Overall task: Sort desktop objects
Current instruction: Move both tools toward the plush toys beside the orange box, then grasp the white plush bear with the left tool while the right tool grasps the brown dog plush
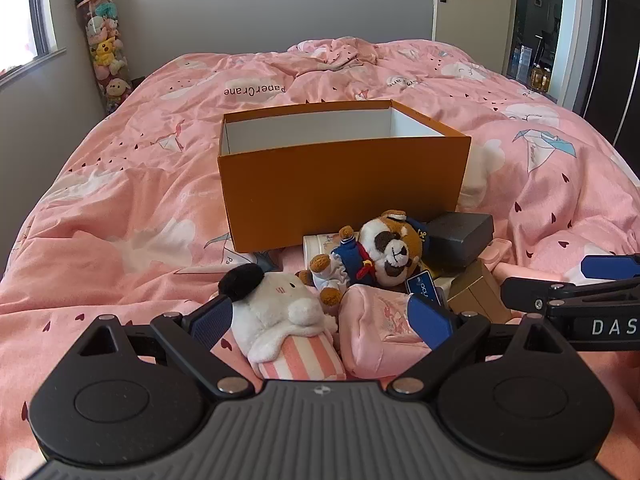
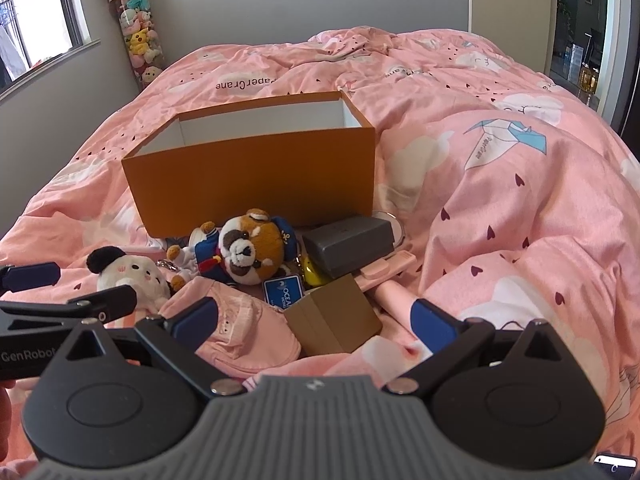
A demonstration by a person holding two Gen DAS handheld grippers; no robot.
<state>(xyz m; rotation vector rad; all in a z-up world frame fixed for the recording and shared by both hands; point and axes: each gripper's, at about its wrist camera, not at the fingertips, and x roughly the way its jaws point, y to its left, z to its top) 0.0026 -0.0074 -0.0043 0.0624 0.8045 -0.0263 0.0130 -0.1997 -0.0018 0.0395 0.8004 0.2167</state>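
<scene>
Open-topped orange cardboard box with white inside [image 1: 344, 196], standing on pink quilt printed with paper cranes and small hearts [image 1: 120, 208]; nothing visible inside from either view. Just in front of its near wall, a pile of small things.

Left gripper [image 1: 320, 316]: jaws spread wide, nothing pinched. Between the blue pads, white plush with a black ear [image 1: 276, 304] lying on a pink-and-white striped cushion [image 1: 304, 360], and a soft pink fabric pouch [image 1: 372, 324] just beside it; no pad seen pressing on either.

Right gripper [image 2: 316, 320]: jaws likewise wide apart, gripping nothing. Between its pads, small tan cardboard box [image 2: 334, 320] tilted on the quilt, with the same pink pouch [image 2: 248, 320] to its left, under the left pad.

Behind these, brown-and-white plush dog in a blue sailor suit and cap [image 1: 380, 252], lying on its side against the orange box. Right of the dog, dark grey rectangular box [image 1: 460, 236], resting partly on a flat pink bar-shaped item [image 2: 388, 264]. Blue square tag with white lettering [image 2: 282, 290] between dog and tan box; something yellow [image 2: 312, 272] behind it, too hidden to identify.

Far left corner of the room: tall clear tube stuffed with plush toys [image 1: 104, 48], a panda on top.
</scene>
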